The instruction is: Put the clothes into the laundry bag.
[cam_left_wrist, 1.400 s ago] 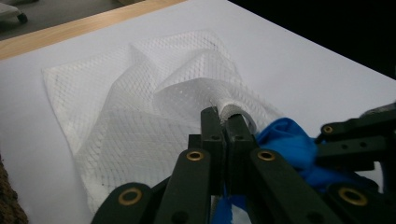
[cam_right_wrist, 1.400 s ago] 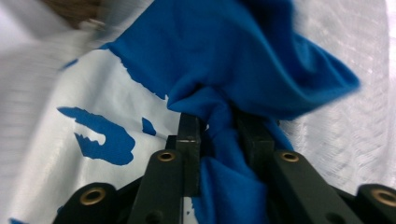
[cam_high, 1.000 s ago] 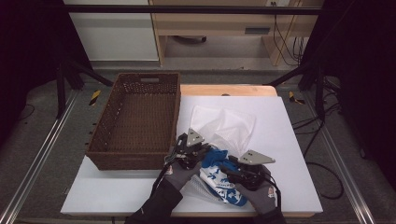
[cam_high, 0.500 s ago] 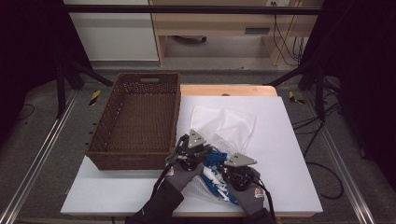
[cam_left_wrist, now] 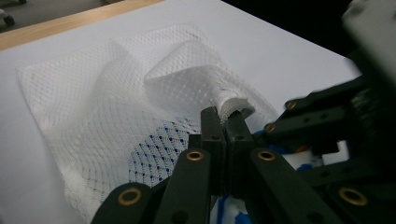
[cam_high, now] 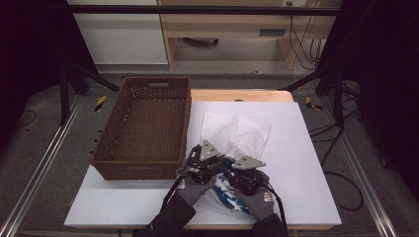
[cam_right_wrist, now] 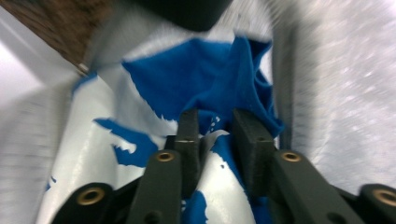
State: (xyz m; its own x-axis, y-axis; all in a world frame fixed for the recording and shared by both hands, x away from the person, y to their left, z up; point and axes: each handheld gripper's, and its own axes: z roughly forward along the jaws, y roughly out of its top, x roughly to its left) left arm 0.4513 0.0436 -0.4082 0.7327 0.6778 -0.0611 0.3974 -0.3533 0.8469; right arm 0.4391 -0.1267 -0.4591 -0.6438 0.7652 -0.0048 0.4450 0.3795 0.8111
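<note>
A white mesh bag (cam_high: 238,131) (cam_left_wrist: 112,93) lies on the white table, its mouth turned toward the person. My left gripper (cam_high: 213,159) (cam_left_wrist: 225,116) is shut on the bag's rolled rim and holds it up. A blue and white cloth (cam_high: 228,198) (cam_right_wrist: 205,74) lies partly inside the bag, and its blue shows through the mesh (cam_left_wrist: 156,151). My right gripper (cam_high: 232,178) (cam_right_wrist: 215,120) sits close beside the left one, over the cloth. Its jaws have just been opening a little, with a fold of the cloth filling the narrow gap between the pads.
A brown wicker basket (cam_high: 133,167) (cam_right_wrist: 56,23) stands on the table's left half, close to the left hand. The white table top (cam_high: 306,163) has bare room to the right and along the front left. A wooden board (cam_high: 237,95) lies at the far edge.
My right gripper has moved left and slightly nearer the left gripper, over the blue and white cloth. The left gripper has kept its place and its hold on the bag.
</note>
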